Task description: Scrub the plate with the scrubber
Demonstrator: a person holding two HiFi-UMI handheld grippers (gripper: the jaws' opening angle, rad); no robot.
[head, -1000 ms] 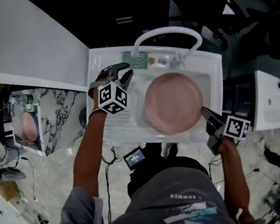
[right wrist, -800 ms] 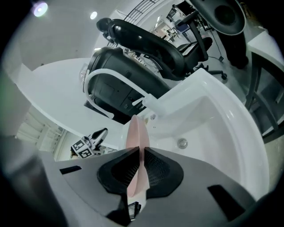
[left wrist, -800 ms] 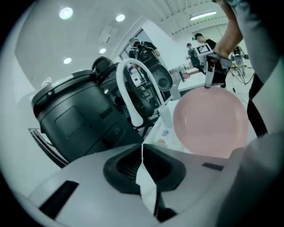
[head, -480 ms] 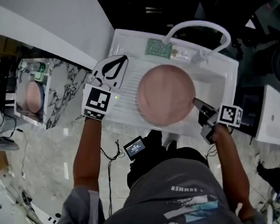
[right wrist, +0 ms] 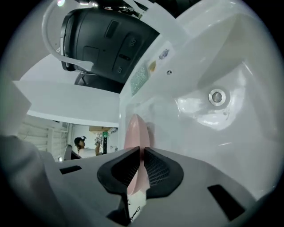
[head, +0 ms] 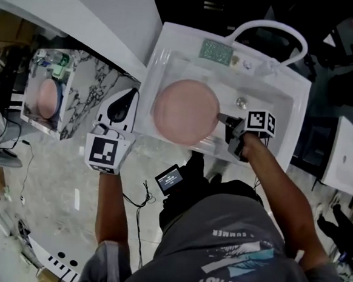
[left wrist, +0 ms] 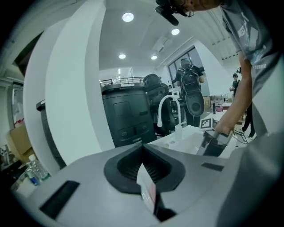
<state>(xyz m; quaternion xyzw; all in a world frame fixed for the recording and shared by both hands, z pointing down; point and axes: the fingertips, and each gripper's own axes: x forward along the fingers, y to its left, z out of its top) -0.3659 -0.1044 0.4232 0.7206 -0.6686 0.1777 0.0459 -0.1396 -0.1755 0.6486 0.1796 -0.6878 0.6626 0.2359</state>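
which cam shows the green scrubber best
The head view: the scrubber lies in full, flat on the sink's back ledge by the faucet. The right gripper view shows it small and slanted; the left gripper view does not show it.

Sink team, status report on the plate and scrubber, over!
Right gripper shut on plate rim. Left gripper shut, empty. Scrubber on sink ledge, untouched.
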